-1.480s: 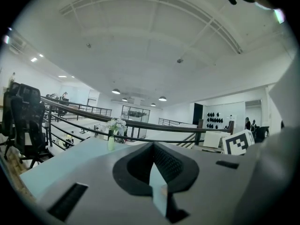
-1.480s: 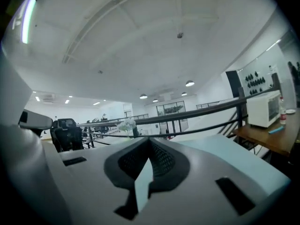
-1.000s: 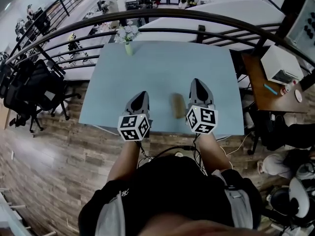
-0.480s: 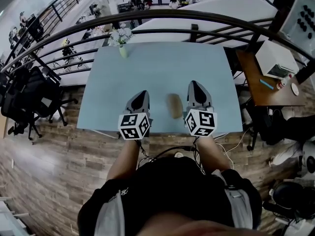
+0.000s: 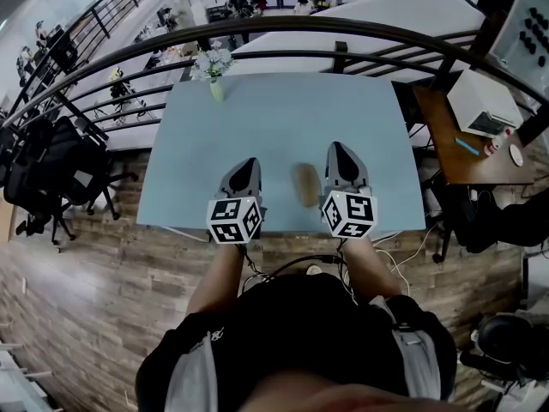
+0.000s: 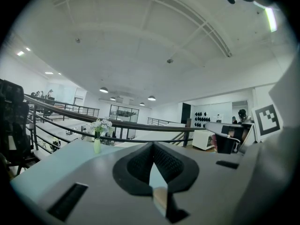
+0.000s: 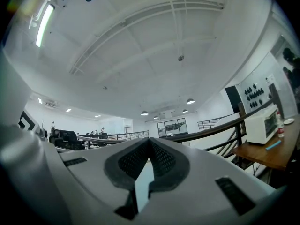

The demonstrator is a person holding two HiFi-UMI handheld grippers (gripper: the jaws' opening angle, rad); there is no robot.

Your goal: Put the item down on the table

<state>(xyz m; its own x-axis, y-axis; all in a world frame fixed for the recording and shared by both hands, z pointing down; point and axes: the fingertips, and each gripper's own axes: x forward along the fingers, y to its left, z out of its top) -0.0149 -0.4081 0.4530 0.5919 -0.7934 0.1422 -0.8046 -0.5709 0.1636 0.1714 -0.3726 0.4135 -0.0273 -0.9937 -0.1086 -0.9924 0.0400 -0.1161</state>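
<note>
A tan, oblong item [image 5: 305, 184] lies on the light blue table [image 5: 283, 118] near its front edge, between my two grippers and apart from both. The left gripper [image 5: 247, 164] hovers just left of it, shut, with nothing between its jaws. The right gripper [image 5: 337, 148] sits just right of the item, also shut and empty. In the left gripper view the jaws of the left gripper [image 6: 152, 144] meet at their tip. The right gripper [image 7: 149, 140] looks the same in the right gripper view, pointing across the table.
A small vase of white flowers [image 5: 214, 65] stands at the table's far left corner, also in the left gripper view [image 6: 97, 135]. A dark railing [image 5: 343, 33] runs behind the table. A wooden side table [image 5: 450, 157] with a white appliance [image 5: 485, 106] stands right, black chairs [image 5: 51, 161] left.
The head view has shifted slightly. Both grippers stay shut beside the item, which lies in the same spot on the table.
</note>
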